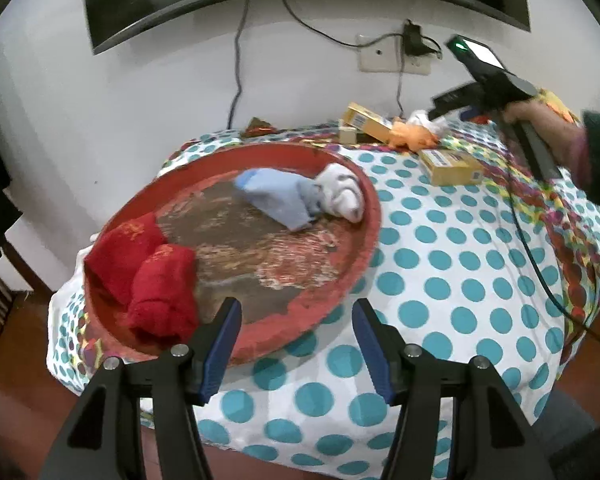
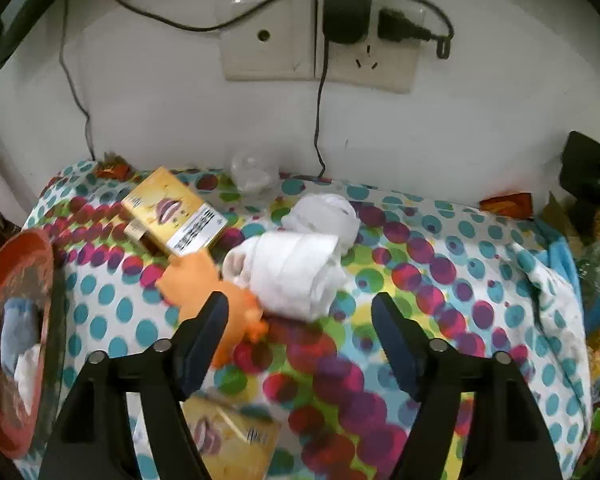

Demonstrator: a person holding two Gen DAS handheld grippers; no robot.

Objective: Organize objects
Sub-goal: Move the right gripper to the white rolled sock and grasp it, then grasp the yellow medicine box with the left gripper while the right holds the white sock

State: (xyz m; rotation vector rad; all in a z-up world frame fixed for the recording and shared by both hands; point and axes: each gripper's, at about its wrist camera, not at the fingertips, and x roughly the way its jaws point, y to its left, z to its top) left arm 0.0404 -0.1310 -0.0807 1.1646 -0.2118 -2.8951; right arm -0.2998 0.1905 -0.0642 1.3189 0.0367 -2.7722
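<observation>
Right gripper point(image 2: 300, 312) spread, empty, over the spotted cloth point(image 2: 440, 280).
White rolled socks point(image 2: 296, 272) lie just ahead at 12 o'clock, long axis running 10-to-4; I judge this hand nearest, left gripper point(image 1: 296, 320) open by the red tray point(image 1: 364, 240).

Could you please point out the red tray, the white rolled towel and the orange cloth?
red tray point(image 1: 370, 196), left wrist view, on its bare right rim.
white rolled towel point(image 2: 296, 268), right wrist view, mid-roll.
orange cloth point(image 2: 192, 276), right wrist view, upper part.
</observation>
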